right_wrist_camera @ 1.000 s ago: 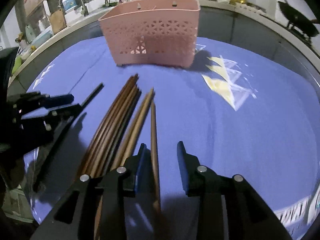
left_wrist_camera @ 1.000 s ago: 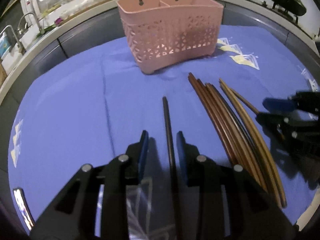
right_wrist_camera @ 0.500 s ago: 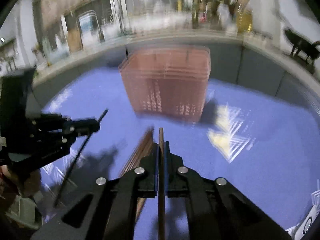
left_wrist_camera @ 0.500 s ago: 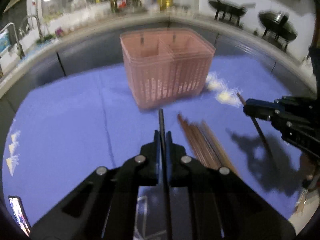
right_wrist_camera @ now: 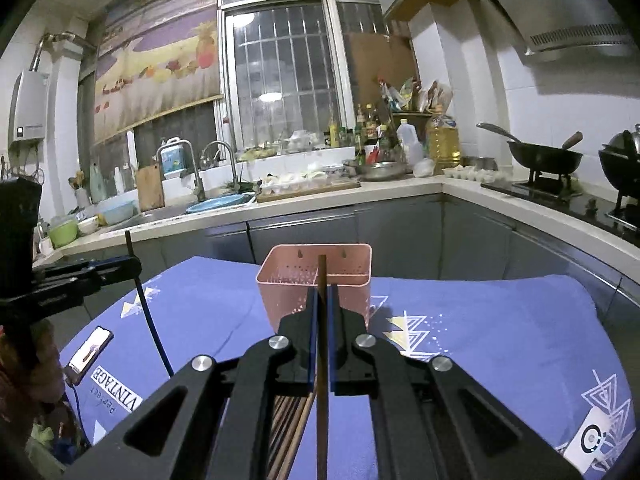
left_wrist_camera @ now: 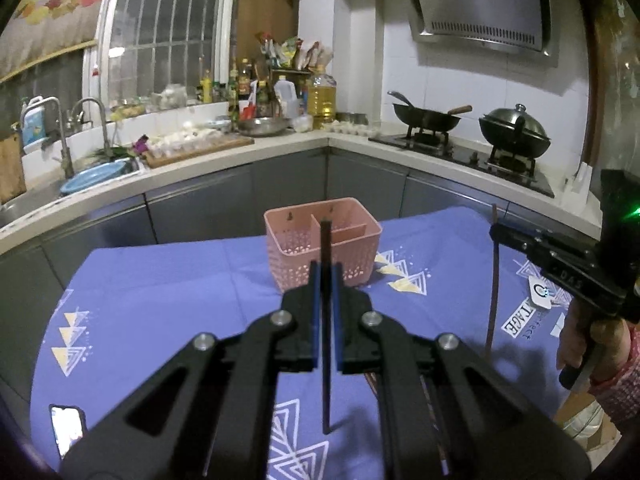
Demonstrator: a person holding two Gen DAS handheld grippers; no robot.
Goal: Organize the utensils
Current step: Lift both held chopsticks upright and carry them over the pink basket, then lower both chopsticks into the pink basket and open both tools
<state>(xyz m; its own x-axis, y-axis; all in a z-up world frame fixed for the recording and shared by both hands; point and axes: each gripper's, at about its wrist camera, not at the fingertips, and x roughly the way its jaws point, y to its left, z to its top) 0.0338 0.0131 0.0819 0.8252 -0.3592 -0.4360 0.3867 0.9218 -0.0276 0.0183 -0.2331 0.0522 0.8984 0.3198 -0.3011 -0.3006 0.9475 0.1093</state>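
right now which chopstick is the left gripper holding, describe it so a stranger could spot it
Start at the blue patterned tablecloth with the pink perforated plastic basket on it. In front of the basket, the left gripper pinches one thin black chopstick upright. It is black; the right gripper holds a brown wooden chopstick.

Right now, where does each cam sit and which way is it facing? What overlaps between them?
Left wrist: rides the left gripper, facing the pink basket and the kitchen corner; own fingers clamp a black chopstick; the right gripper with its hand shows at right.
Right wrist: rides the right gripper, same heading; own fingers clamp a brown chopstick; the left gripper shows at left.
Shared: the basket, the blue cloth, the phone, sink, stove.
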